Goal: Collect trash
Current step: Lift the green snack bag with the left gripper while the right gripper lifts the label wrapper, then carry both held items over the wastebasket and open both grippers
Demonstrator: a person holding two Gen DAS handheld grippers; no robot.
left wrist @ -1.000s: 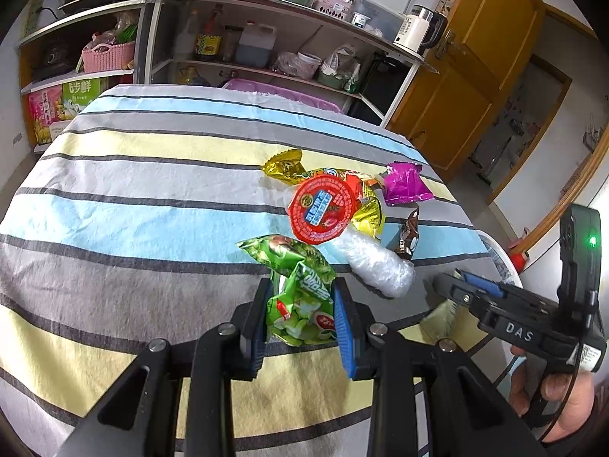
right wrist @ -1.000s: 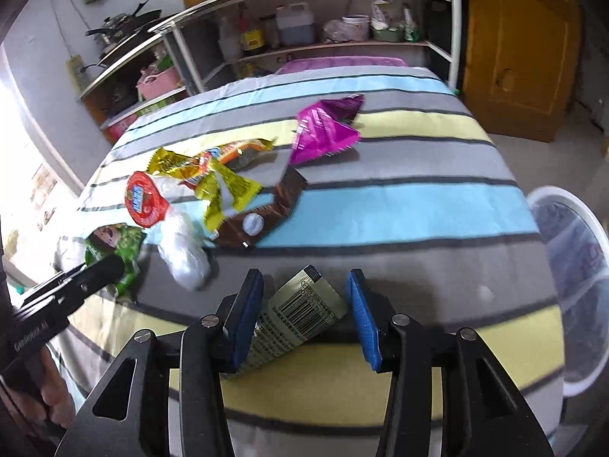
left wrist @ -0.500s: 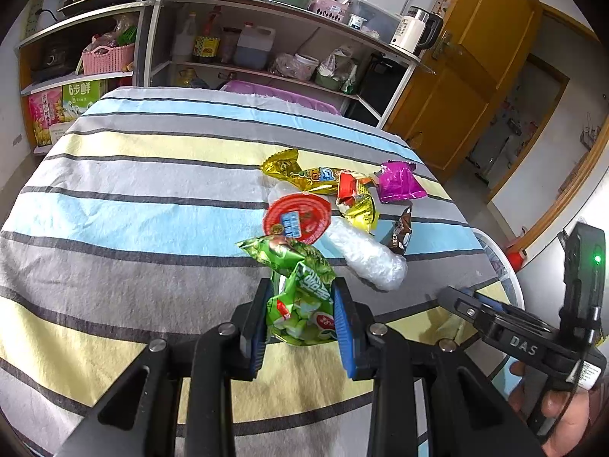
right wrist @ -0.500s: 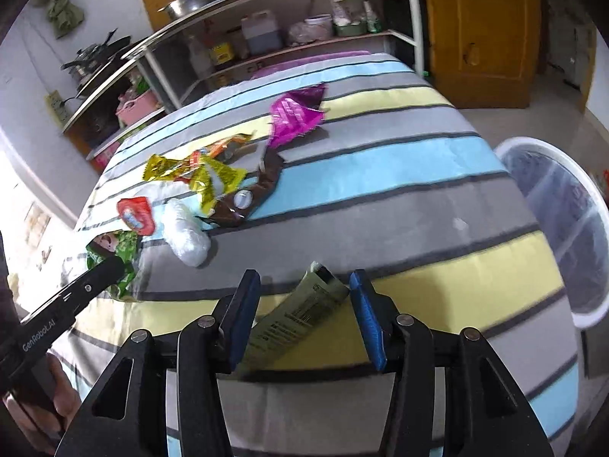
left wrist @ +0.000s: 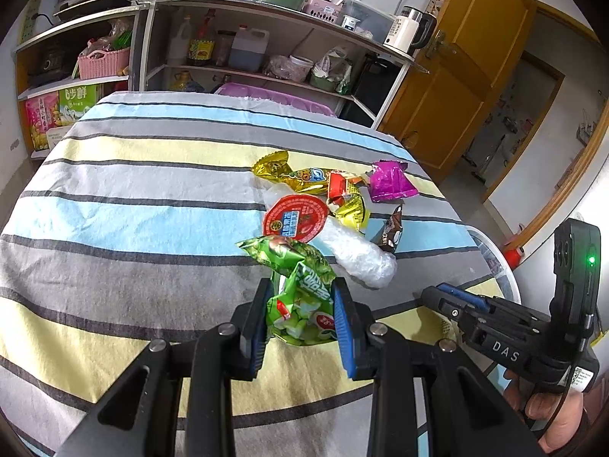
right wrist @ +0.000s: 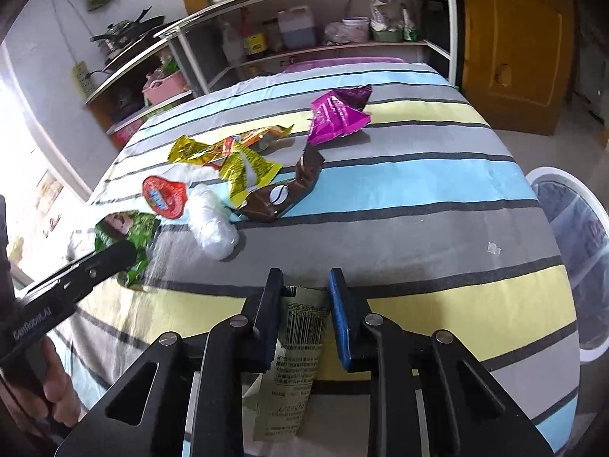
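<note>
My left gripper [left wrist: 300,297] is shut on a green snack wrapper [left wrist: 297,289] held just above the striped tablecloth [left wrist: 133,198]. My right gripper [right wrist: 304,293] is shut on a pale green tube [right wrist: 293,354] with a barcode, near the table's front edge. It also shows in the left wrist view [left wrist: 456,301]. Loose trash lies mid-table: a red round lid [left wrist: 295,217], a clear plastic wad [left wrist: 357,255], yellow wrappers [left wrist: 300,177], a brown coffee sachet [left wrist: 390,230] and a magenta wrapper [left wrist: 390,181].
A white bin with a clear liner [right wrist: 574,251] stands on the floor off the table's right edge. Kitchen shelves [left wrist: 247,57] with bottles and bowls stand behind the table. A wooden door [left wrist: 468,68] is at the back right.
Both grippers keep their hold. The right gripper has drawn back and turned, so the tube now hangs straighter between its fingers. The left gripper has lifted slightly with the green wrapper.
</note>
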